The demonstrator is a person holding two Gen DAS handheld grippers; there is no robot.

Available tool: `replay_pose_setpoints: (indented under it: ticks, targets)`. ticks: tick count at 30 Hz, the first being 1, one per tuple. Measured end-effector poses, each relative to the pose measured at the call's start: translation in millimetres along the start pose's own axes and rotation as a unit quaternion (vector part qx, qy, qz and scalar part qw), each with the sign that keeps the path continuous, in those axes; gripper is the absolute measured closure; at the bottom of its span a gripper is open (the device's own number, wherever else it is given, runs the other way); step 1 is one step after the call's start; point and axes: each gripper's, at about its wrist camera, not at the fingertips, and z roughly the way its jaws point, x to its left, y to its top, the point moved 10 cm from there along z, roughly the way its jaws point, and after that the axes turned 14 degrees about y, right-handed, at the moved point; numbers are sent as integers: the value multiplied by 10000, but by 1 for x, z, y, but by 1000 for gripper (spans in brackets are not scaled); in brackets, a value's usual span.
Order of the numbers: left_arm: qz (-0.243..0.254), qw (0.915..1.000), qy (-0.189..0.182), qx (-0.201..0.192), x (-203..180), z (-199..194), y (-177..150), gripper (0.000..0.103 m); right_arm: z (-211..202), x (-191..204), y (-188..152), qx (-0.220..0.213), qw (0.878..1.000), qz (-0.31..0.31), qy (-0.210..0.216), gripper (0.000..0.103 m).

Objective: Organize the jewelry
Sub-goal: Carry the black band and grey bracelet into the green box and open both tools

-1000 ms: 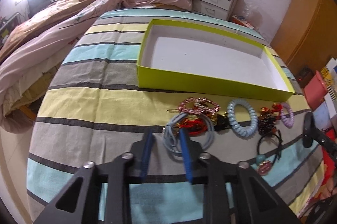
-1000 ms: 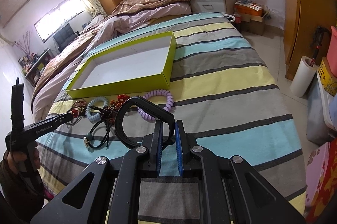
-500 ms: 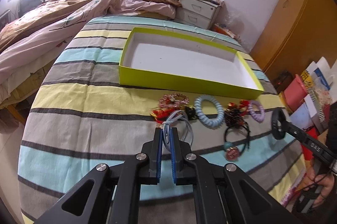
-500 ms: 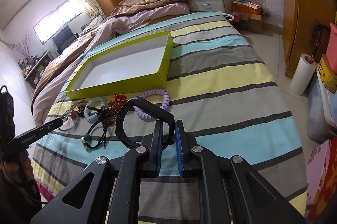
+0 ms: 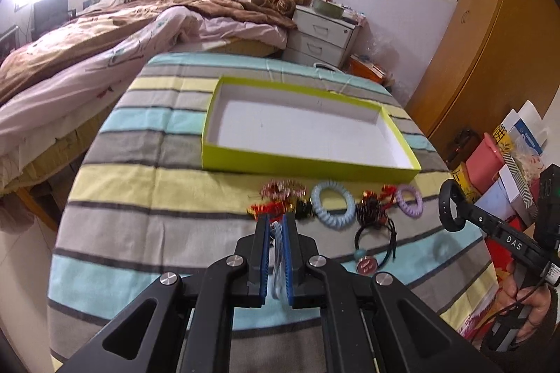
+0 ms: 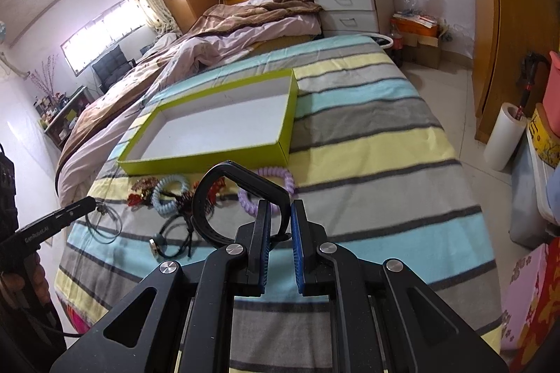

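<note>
The left gripper (image 5: 276, 229) is seen with its jaws drawn narrow and pressed onto a thin grey-blue cord loop (image 5: 277, 254), which is clamped between the blue pads. From the right wrist view the loop (image 6: 105, 224) is seen hanging below the jaw tips above the striped bedspread (image 6: 367, 156).

The right gripper (image 6: 280, 215) is held with its jaws at a narrow gap, closed on a black band (image 6: 210, 198); one end of the band is pinched between the pads, and the rest curves up and to the left of the jaws.

Just ahead of the left jaws a row of jewelry is laid on the bedspread: a red and gold ornament (image 5: 280, 194), a pale blue coil tie (image 5: 332, 205), a dark beaded piece (image 5: 371, 210) and a lilac coil tie (image 5: 409, 205). To the right of the jaws a black cord with a round red pendant (image 5: 366, 265) is noted.

Beyond the row, an open yellow-green box (image 5: 301, 168) with a white bottom is set on the bed, with nothing seen inside. The row lies between the jaws and the box's near wall.

A hand (image 5: 525, 299) is seen on the right gripper's handle at the edge of the left view.
</note>
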Motion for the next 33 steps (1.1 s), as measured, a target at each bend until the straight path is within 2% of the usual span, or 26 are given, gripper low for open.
replay_pose_setpoints:
  ticks: [4,7,16,18,25,33]
  targets:
    - [81,9999,82,16,3,-1,-1,96,-2,5,6,-54,9999,-86,17,91]
    - [18,10000,4,-17,5,-4,3,96,-1,8,10,-69,9999,-121,20,91]
    - [121,9994,-115,-303,-2,-12,42,96,5,18,37,-140,9993,-340,37,91]
    - [81,9992,-213,-327,-6,-7,56,96,11,18,49,-133,9991,-395,4,91]
    - [136,9989,-206,-403,-15,20,97,96,48,10,80,99,9987,-471,-139,91]
    - [183,9990,-394,-119,-27,72,125,96,101,-7,97,522,9974,-415,-265,91]
